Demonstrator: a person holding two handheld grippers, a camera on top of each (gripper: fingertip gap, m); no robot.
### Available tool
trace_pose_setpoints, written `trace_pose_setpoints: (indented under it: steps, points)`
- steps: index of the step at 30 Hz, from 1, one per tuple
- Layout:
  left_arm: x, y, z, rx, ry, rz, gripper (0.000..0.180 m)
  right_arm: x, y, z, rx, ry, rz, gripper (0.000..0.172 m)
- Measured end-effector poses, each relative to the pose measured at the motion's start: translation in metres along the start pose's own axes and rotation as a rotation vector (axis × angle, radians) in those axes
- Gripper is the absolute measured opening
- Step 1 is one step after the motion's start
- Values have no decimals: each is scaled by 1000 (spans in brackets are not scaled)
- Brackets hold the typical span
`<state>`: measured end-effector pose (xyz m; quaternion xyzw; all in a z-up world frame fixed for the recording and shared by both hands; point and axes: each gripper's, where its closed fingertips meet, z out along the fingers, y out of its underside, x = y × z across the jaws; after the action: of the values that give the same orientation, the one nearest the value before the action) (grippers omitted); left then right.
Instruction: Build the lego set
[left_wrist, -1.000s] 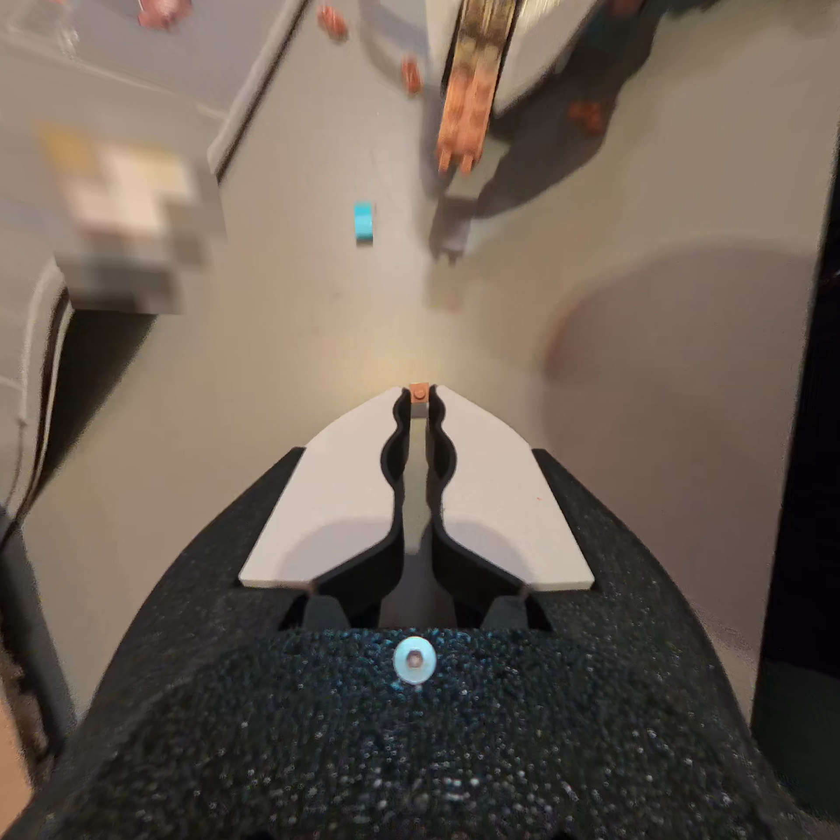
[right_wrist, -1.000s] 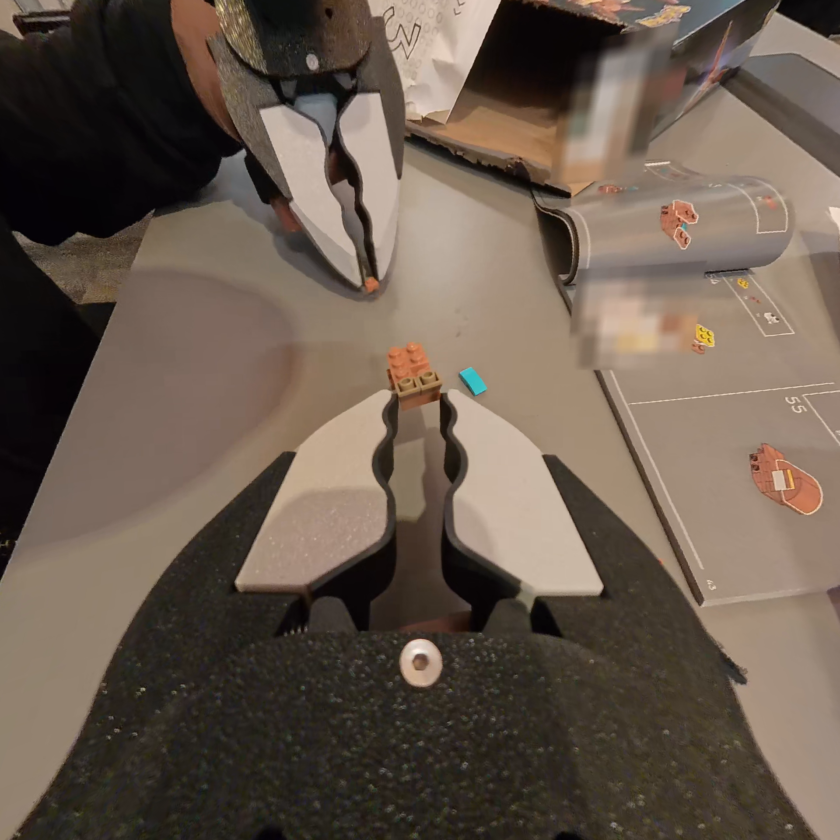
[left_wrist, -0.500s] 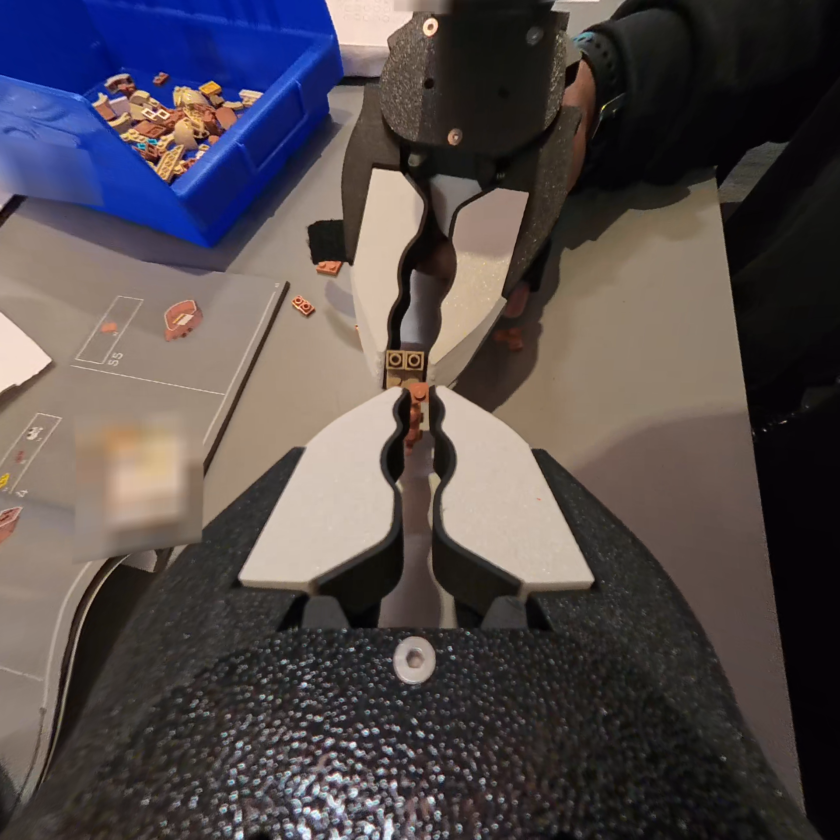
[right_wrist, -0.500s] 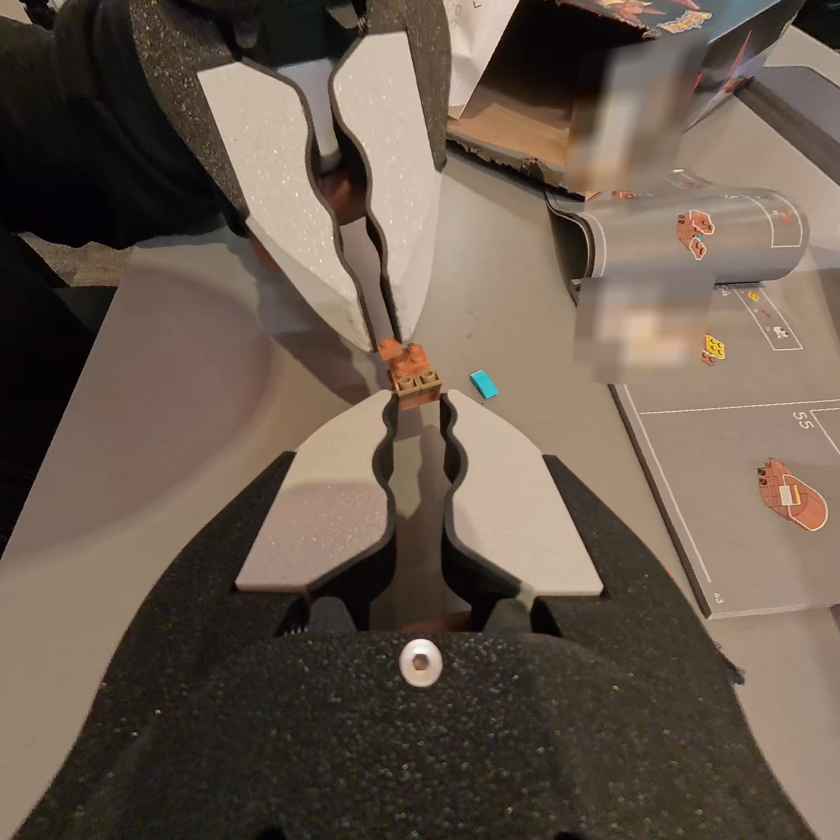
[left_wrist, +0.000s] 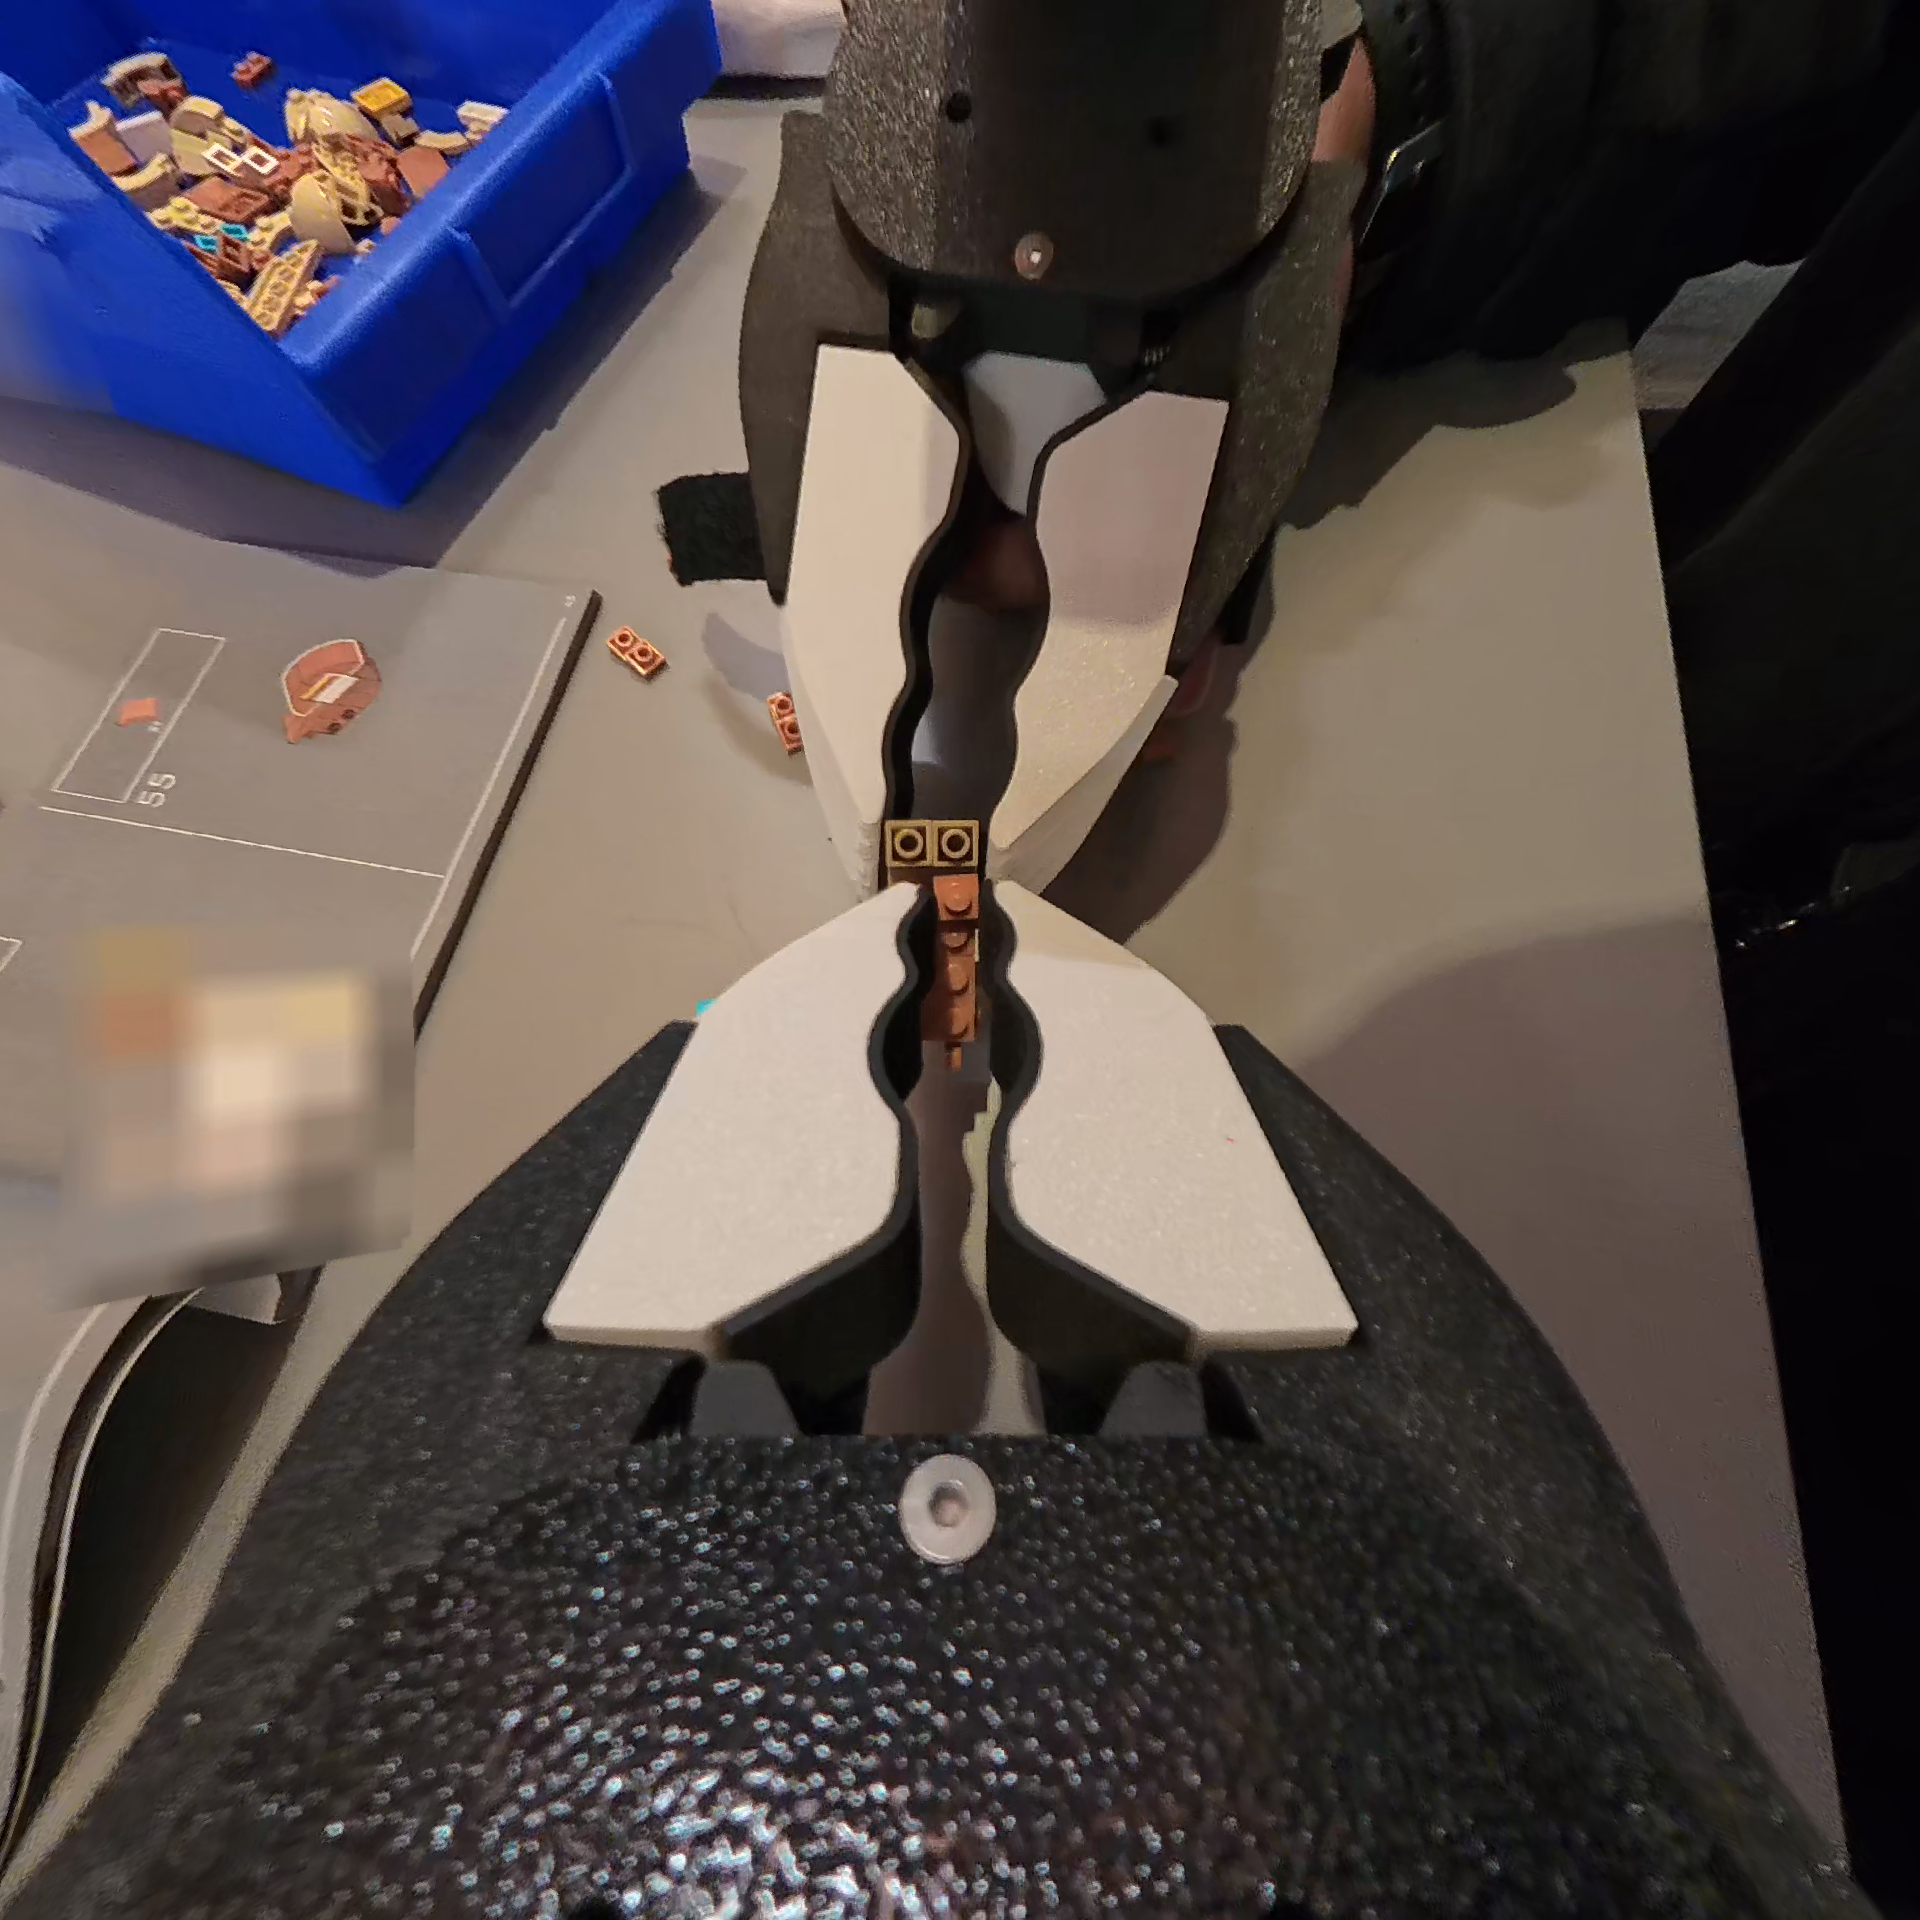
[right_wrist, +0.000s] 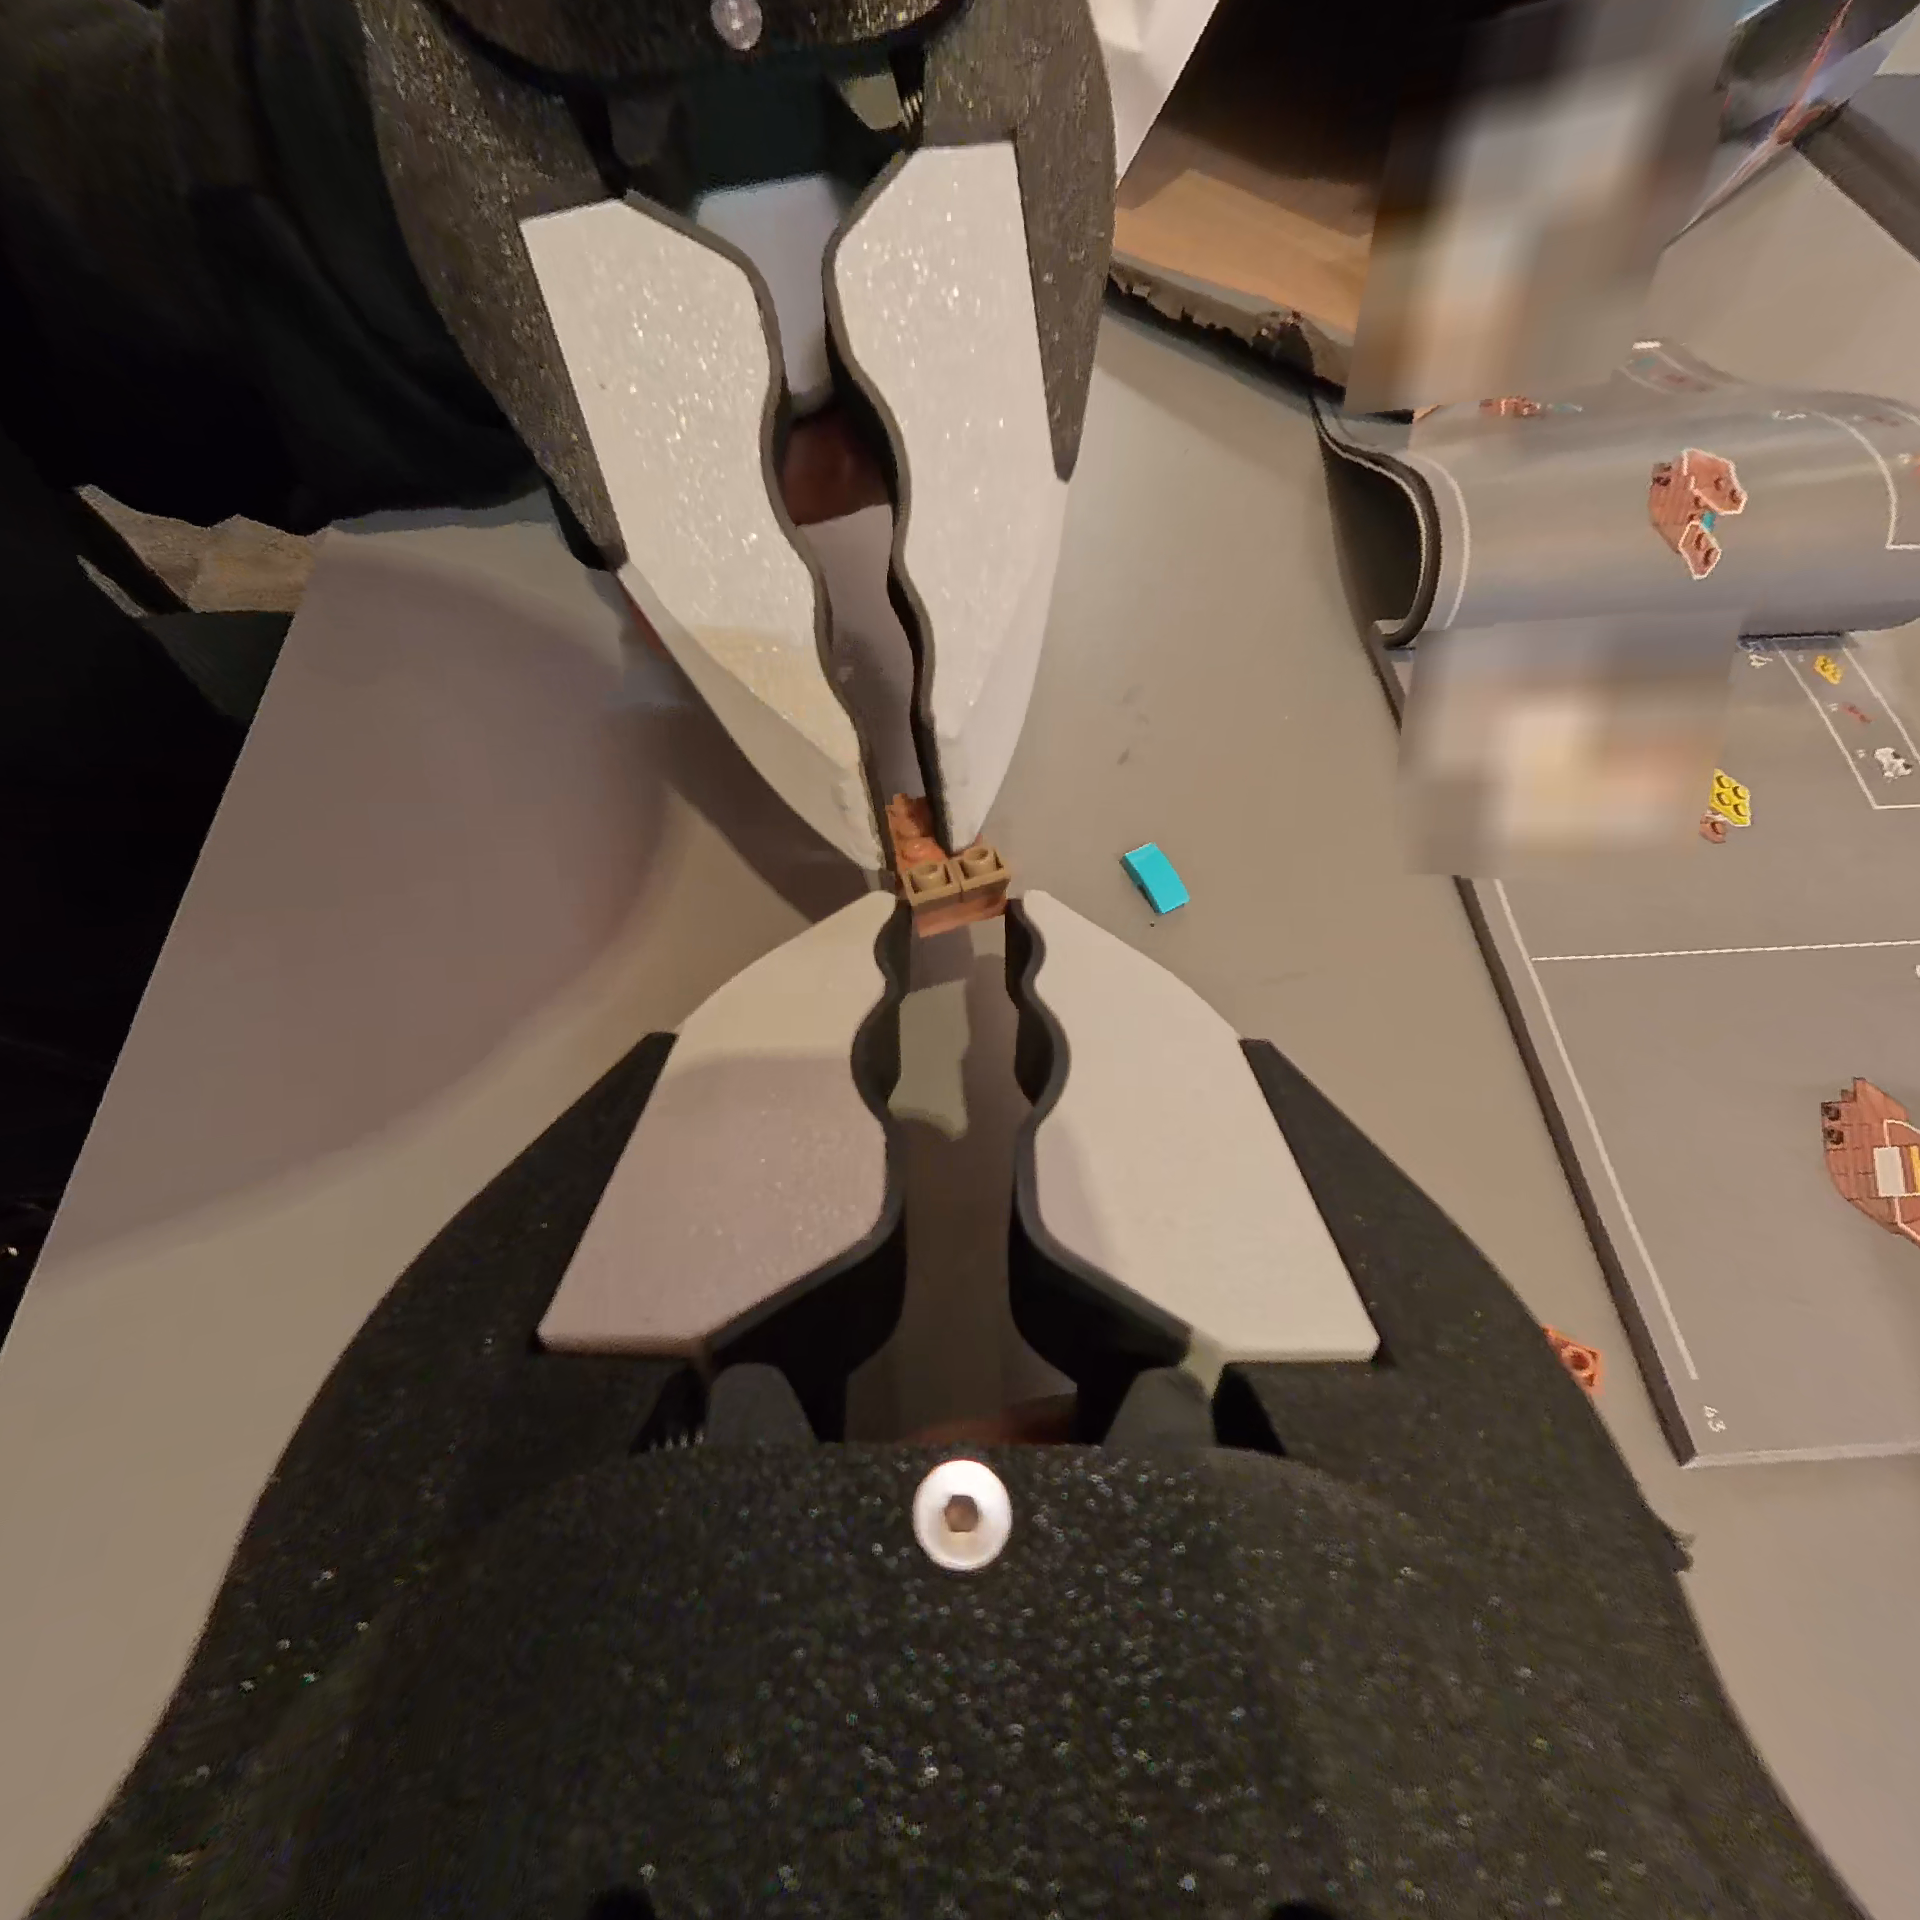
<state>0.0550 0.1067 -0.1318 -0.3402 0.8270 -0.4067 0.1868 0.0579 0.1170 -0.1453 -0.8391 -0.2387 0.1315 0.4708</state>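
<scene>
My left tongs (left_wrist: 951, 914) have closed in on my right tongs (right_wrist: 956, 914) — the left's narrow brown plate (left_wrist: 954, 971) now touches the right's tan-topped brown brick stack (right_wrist: 961, 883) above the counter (right_wrist: 416, 831).

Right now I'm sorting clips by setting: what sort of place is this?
Likely a hobby or lab worktable for toy-brick building: a blue bin of loose bricks, an open instruction booklet, and a cardboard box on a grey table.

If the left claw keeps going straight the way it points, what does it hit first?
Most likely the tan two-stud brick held by the right claw; the left claw's long reddish-brown plate already appears to touch it.
</scene>
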Motion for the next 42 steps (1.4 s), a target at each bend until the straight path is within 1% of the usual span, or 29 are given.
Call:
trace_pose_setpoints:
  steps: [13,18,35,42]
  points:
    - [-1,19,11,-101,-16,35,7,-4,20,11,-167,-4,-26,17]
    - [0,22,12,-102,-12,30,7,-5,24,13,-194,-11,-27,17]
    - [3,22,13,-113,-2,64,7,-5,23,14,-192,-39,9,16]
    - [1,12,7,-87,-8,54,7,-3,12,8,-101,-57,38,16]
